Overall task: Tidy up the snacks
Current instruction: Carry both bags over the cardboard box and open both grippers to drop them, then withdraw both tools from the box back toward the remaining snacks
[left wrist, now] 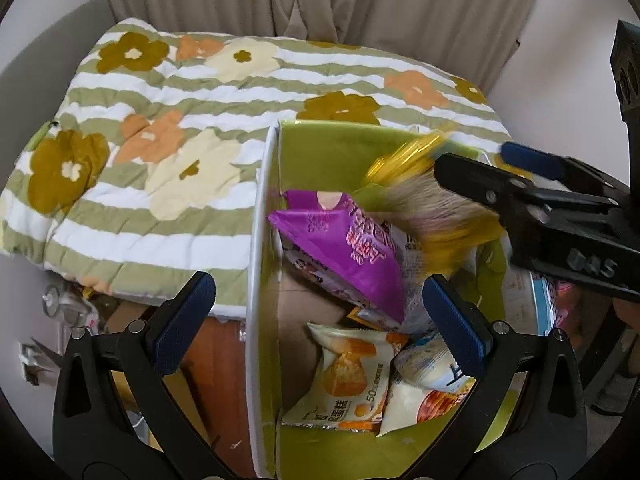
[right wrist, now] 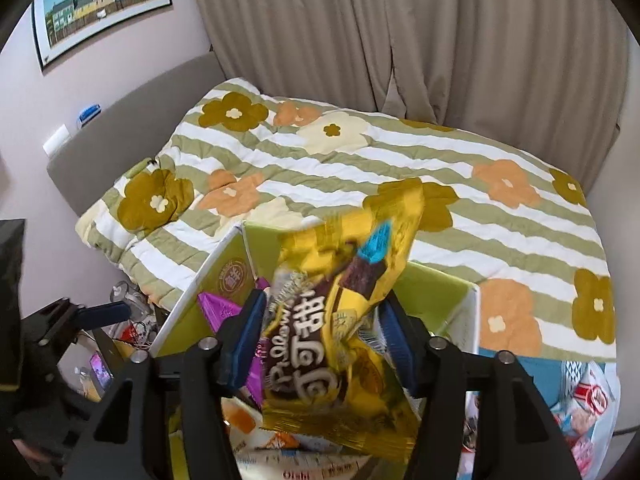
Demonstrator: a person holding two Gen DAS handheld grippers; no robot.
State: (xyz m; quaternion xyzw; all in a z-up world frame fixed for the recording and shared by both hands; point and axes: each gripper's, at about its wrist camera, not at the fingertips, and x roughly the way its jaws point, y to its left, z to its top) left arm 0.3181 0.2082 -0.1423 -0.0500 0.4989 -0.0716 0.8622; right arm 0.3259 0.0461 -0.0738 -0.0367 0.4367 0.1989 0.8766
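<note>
The location is a home bedroom, identified by a bed [right wrist: 360, 184] under a striped floral quilt [left wrist: 168, 128], a padded headboard [right wrist: 132, 120] at far left, full-length beige curtains [right wrist: 400, 40] behind the bed, and a framed townscape picture [right wrist: 104, 4] on the left wall.

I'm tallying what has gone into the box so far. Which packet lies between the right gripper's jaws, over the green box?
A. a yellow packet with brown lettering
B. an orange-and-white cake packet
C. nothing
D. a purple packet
A: in the right wrist view the yellow packet lies between the right gripper's jaws, above the green box; the purple packet already lies inside.
</note>
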